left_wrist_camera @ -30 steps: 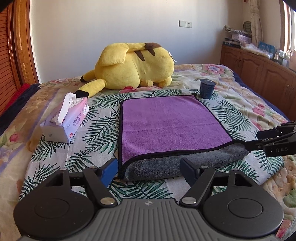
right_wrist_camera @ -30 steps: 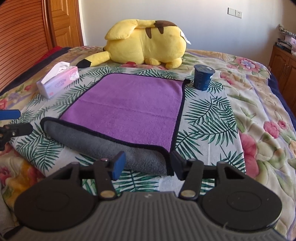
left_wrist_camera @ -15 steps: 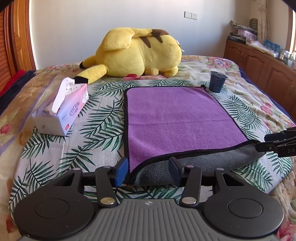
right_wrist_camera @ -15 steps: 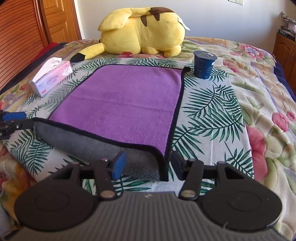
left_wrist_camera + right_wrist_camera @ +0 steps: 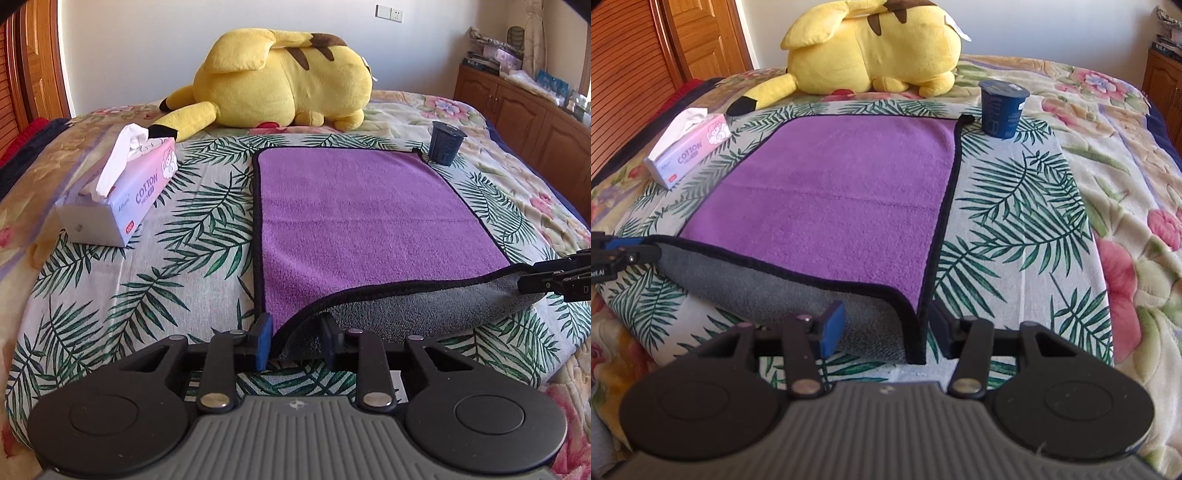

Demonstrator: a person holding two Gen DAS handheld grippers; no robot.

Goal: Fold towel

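Left claw [image 5: 296,339] clenched on the near left corner of the towel [image 5: 362,221], thick folded cloth filling the gap between its blue pads. Right claw [image 5: 886,330] released, jaws wide and straddling the towel's near right corner, black hem between them, neither pad plainly pressing the cloth.

Under the towel: bed [image 5: 110,295], with a leaf-print sheet over a floral quilt. Beyond the towel's far edge, just past it and apart from it: big yellow plush [image 5: 288,81], lying on its side, black-tipped tail stretched toward the towel's far left.

Towel itself spread flat, purple face up, black binding all round. Near hem lifted and curled over between the two claws, grey underside showing along the whole near edge.

Left of the towel, well apart: tissue box [image 5: 122,199], pink and white, one tissue standing out of the top. At the towel's far right corner, just beside it: small dark blue cup [image 5: 445,146], upright, lid on.
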